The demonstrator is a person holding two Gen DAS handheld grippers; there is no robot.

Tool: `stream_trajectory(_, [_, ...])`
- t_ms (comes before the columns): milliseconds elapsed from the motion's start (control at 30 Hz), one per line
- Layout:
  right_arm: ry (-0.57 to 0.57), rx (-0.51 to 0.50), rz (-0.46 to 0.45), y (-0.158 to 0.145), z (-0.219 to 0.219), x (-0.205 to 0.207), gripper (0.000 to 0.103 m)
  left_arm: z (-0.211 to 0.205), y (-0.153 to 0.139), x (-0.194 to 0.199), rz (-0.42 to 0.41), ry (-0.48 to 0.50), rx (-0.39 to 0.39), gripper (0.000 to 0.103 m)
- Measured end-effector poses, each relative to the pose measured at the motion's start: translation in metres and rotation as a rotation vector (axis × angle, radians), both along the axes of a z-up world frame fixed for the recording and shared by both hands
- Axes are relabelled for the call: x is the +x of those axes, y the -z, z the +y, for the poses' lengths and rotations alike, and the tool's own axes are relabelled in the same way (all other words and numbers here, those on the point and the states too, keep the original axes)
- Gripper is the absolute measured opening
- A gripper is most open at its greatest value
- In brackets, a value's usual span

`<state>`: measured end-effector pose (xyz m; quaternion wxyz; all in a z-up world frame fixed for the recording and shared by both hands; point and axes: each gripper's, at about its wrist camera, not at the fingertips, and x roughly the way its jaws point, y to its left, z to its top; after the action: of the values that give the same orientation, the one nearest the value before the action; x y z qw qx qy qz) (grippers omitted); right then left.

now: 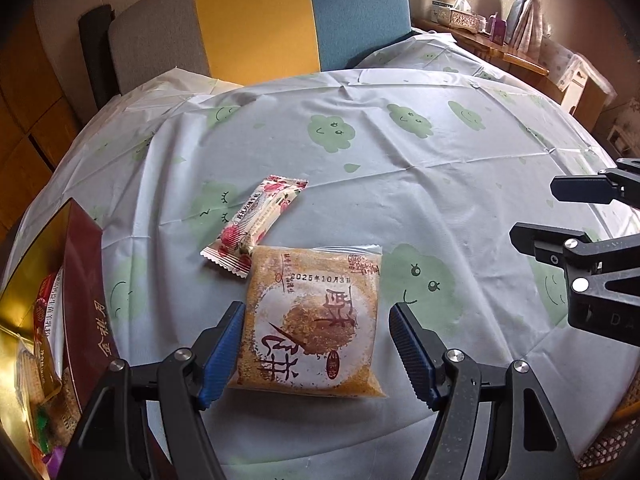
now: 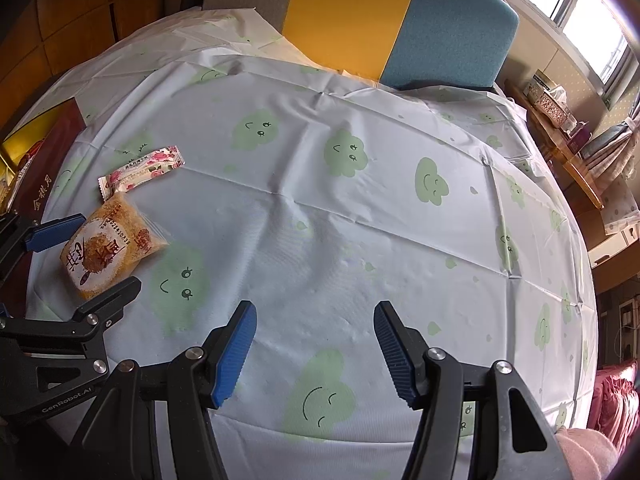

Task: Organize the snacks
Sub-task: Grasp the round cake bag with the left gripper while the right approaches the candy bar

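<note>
A square orange pastry packet (image 1: 314, 322) with red characters lies flat on the table. My left gripper (image 1: 318, 354) is open with its two blue-padded fingers on either side of the packet's near half. A long floral snack bar (image 1: 256, 224) lies just beyond the packet, touching its far left corner. Both also show in the right wrist view: the packet (image 2: 108, 246) and the bar (image 2: 142, 170) at the left. My right gripper (image 2: 316, 354) is open and empty over bare cloth; it also shows at the right edge of the left wrist view (image 1: 540, 216).
A dark red gift box (image 1: 86, 296) with a gold interior holding several snacks stands at the table's left edge, also in the right wrist view (image 2: 44, 160). The table carries a pale cloth (image 2: 360, 240) with green clouds. A grey, yellow and blue chair (image 1: 260, 20) stands behind it.
</note>
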<state>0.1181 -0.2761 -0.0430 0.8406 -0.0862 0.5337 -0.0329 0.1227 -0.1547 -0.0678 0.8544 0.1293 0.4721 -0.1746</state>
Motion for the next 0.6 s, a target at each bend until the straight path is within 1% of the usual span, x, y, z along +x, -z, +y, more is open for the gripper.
stream_trajectory(67, [0.001,-0.002,0.002,0.0,0.0,0.001,0.062,0.001,0.005,0.002,0.011,-0.013,-0.007,0.072])
stream_trajectory(133, [0.003,-0.002,0.002,0.001,-0.001,0.001,0.062,0.004,0.004,0.0,-0.011,-0.025,-0.026,0.06])
stream_trajectory(267, [0.004,-0.006,0.002,0.0,-0.001,0.002,0.062,0.005,0.004,-0.01,-0.03,-0.033,-0.03,0.06])
stream_trajectory(400, [0.003,-0.015,0.011,0.003,-0.001,0.002,0.062,0.008,0.005,-0.03,-0.07,-0.041,-0.023,0.06])
stream_trajectory(600, [-0.007,-0.027,0.031,0.009,0.002,0.002,0.062,0.022,0.007,-0.055,-0.114,-0.057,-0.037,0.061])
